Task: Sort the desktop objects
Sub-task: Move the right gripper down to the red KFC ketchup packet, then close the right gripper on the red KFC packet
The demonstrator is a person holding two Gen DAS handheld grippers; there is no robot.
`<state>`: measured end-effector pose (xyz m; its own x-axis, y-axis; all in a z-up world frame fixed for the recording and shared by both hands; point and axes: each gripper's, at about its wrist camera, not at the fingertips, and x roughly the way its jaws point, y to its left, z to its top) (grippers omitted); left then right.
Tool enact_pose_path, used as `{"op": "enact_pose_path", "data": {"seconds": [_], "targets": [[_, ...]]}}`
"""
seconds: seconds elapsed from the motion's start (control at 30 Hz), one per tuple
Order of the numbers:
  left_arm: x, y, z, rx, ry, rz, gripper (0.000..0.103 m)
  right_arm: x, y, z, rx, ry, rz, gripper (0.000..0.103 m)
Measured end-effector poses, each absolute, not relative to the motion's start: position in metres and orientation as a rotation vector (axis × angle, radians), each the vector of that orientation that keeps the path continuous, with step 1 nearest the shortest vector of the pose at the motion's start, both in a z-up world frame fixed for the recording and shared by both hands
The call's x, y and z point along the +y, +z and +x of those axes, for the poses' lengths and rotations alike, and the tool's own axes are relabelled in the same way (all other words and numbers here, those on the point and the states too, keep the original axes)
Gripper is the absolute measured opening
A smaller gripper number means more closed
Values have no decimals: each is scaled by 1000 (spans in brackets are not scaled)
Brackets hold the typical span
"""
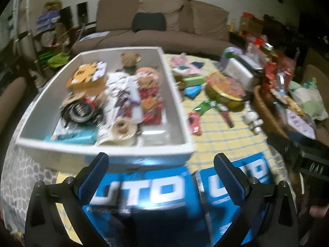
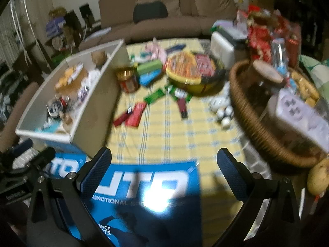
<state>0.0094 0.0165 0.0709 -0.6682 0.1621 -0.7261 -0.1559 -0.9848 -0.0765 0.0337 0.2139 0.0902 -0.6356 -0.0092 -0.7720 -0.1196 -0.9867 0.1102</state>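
A white box (image 1: 181,107) (image 2: 98,103) holds several small items, among them a tiger-face toy (image 1: 84,76), a tape roll (image 1: 81,112) and a twine spool (image 1: 121,128). It stands on blue printed packages (image 1: 156,187) (image 2: 148,187). Loose on the yellow checked cloth (image 2: 170,131) lie red wrappers (image 2: 133,114) (image 1: 195,123), green wrappers (image 2: 156,95), a red jar (image 2: 128,80) and a round colourful tin (image 2: 195,72) (image 1: 224,90). My left gripper (image 1: 161,177) hangs open over the blue package before the box. My right gripper (image 2: 164,173) is open over the other package, nothing between its fingers.
A wicker basket (image 2: 253,121) (image 1: 265,107) full of packets sits at the right, with small white bottles (image 2: 223,111) beside it. A white container (image 2: 223,47) stands behind the tin. A brown sofa (image 1: 160,24) lies beyond the table. A potato-like lump (image 2: 318,177) rests near right.
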Motion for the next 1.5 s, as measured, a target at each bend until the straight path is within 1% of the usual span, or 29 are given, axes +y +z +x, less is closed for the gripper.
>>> {"op": "enact_pose_path", "data": {"seconds": [0.1,0.2,0.27,0.4,0.47,0.6,0.7,0.77,0.87,0.93,0.97,1.0,1.03,1.1,1.27,1.33,1.37,1.47,1.5], "targets": [[31,85,5,41,2668,-1139,103,229,117,34,262,2839,-1265,103],[45,96,-2,44,2621,-1104,103,243,141,29,262,2902,-1234,103],[56,103,-10,46,2585,-1081,103,253,151,22,277,2918,-1237,103],[73,108,-24,45,2522,-1046,103,273,158,7,363,2935,-1242,103],[79,108,-29,37,2491,-1017,103,280,155,0,391,2936,-1243,103],[77,108,-40,25,2465,-996,103,277,130,-18,377,2958,-1338,103],[62,113,-49,-28,2474,-988,103,268,107,-36,423,2954,-1438,103],[48,115,-56,-69,2490,-979,103,259,93,-51,409,2919,-1513,101],[34,115,-64,-108,2499,-986,103,245,74,-77,313,2873,-1592,86],[30,112,-69,-123,2482,-1000,103,237,60,-92,200,2807,-1622,69],[29,111,-71,-121,2481,-1004,103,235,52,-98,151,2774,-1634,64],[28,109,-72,-122,2480,-1011,103,234,43,-104,116,2741,-1652,56],[28,107,-73,-126,2474,-1018,103,235,36,-108,110,2717,-1677,51],[27,105,-75,-131,2466,-1031,103,236,18,-116,107,2663,-1727,50],[27,99,-77,-142,2449,-1050,103,237,-9,-130,-27,2550,-1755,50],[29,97,-79,-144,2441,-1056,103,240,-19,-133,-29,2510,-1783,43],[30,97,-80,-148,2432,-1058,103,241,-23,-134,-32,2494,-1795,41],[35,96,-80,-140,2417,-1057,103,243,-26,-137,-4,2498,-1809,40],[37,96,-79,-130,2414,-1054,103,244,-26,-136,-7,2500,-1815,36]]}}
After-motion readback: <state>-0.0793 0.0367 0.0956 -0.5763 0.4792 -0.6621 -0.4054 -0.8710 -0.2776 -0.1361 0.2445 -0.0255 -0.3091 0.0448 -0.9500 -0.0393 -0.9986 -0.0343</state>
